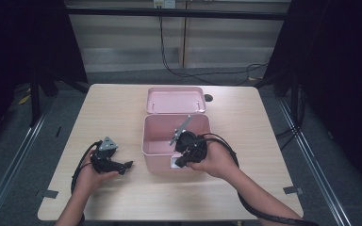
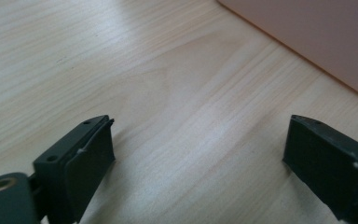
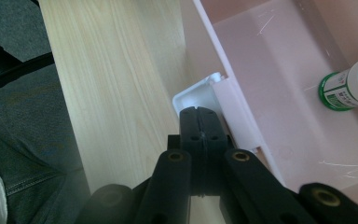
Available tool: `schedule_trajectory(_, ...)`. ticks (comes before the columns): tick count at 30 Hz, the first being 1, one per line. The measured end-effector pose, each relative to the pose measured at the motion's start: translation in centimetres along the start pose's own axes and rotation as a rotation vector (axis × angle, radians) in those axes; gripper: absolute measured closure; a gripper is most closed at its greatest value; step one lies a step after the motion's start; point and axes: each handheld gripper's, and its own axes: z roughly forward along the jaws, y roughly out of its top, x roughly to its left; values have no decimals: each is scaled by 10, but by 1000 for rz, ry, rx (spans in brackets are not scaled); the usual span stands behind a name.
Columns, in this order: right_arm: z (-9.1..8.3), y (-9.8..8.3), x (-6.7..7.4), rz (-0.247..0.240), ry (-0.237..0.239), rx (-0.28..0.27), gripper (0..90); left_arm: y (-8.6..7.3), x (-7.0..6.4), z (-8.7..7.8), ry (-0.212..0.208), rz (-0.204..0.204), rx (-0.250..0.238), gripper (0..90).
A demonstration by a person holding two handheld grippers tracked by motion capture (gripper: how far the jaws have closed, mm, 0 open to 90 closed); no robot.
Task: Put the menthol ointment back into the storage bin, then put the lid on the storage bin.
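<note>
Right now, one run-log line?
left gripper: open, beside pink box | right gripper: shut at white latch | lid: open | bottle: inside

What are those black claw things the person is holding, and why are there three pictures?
They are hand-held grabbing tools, one in each hand. The high view looks down from above on a wooden table with an open pink box, its lid tipped back.

The other two pictures come from small cameras riding on the tools. The left gripper rests on the table beside the box. In its own view its two black fingers stand wide apart with nothing between them.

The right gripper has its fingers shut, with their tips at the white latch on the box's front wall. Its view also shows a white bottle with a green label lying inside the box.
</note>
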Motion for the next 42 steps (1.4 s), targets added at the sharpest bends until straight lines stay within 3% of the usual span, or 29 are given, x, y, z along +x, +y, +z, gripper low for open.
schedule_trajectory(2,0,0,0,13,6,1,900,4,3,-2,1,-15,26,147)
schedule_trajectory(3,0,0,-1,8,10,-1,900,7,4,-3,-16,-54,43,163)
schedule_trajectory(6,0,-1,-3,22,21,-10,900,14,8,-6,-30,-101,78,188)
schedule_trajectory(12,0,-2,-4,16,30,-14,900,39,19,-13,-50,-199,103,206)
schedule_trajectory(20,0,-1,-3,21,23,-8,900,77,27,-17,-57,-284,94,199)
schedule_trajectory(23,0,-1,-3,19,24,-9,900,88,30,-16,-77,-329,87,163)
schedule_trajectory(35,1,-1,-4,22,32,-9,900,123,39,-13,-72,-366,86,155)
schedule_trajectory(42,1,-1,-4,26,33,-5,900,140,42,-12,-27,-385,113,188)
